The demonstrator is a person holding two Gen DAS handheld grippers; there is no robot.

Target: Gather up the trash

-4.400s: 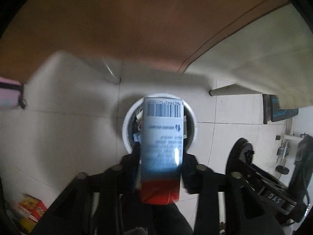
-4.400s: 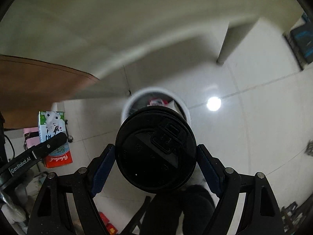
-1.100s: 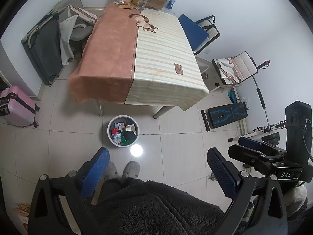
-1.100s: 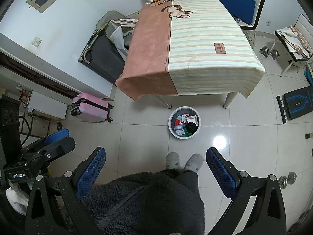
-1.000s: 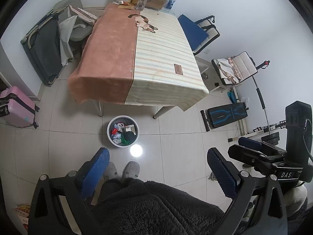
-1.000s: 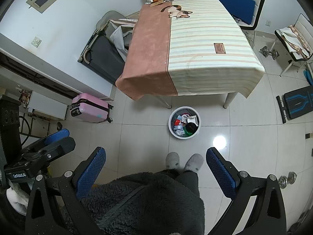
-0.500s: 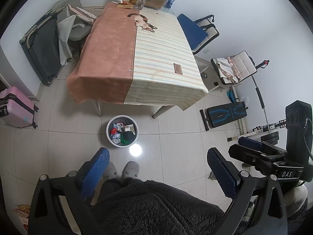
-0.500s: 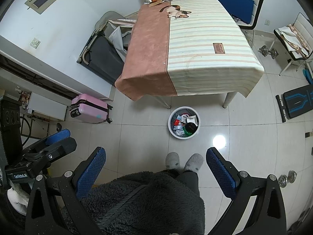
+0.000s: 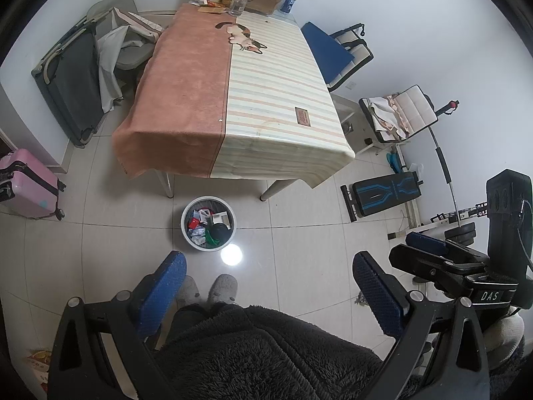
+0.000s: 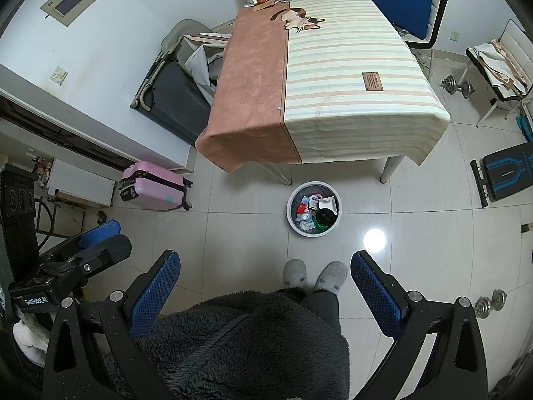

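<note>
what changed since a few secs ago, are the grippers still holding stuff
Both let go: the left gripper had a carton, the right gripper a black-lidded cup. Both are now open, empty, and raised high above the bin, which holds trash. Over the last second nothing visibly moved.

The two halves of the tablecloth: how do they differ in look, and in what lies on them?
The left half is plain brownish pink; the right half is cream with pale stripes. The right half carries a small brown patch; the left half has none. The cat picture lies mostly on the right half, with only its dark end on the left half. Both hang over the table's near edge.
</note>
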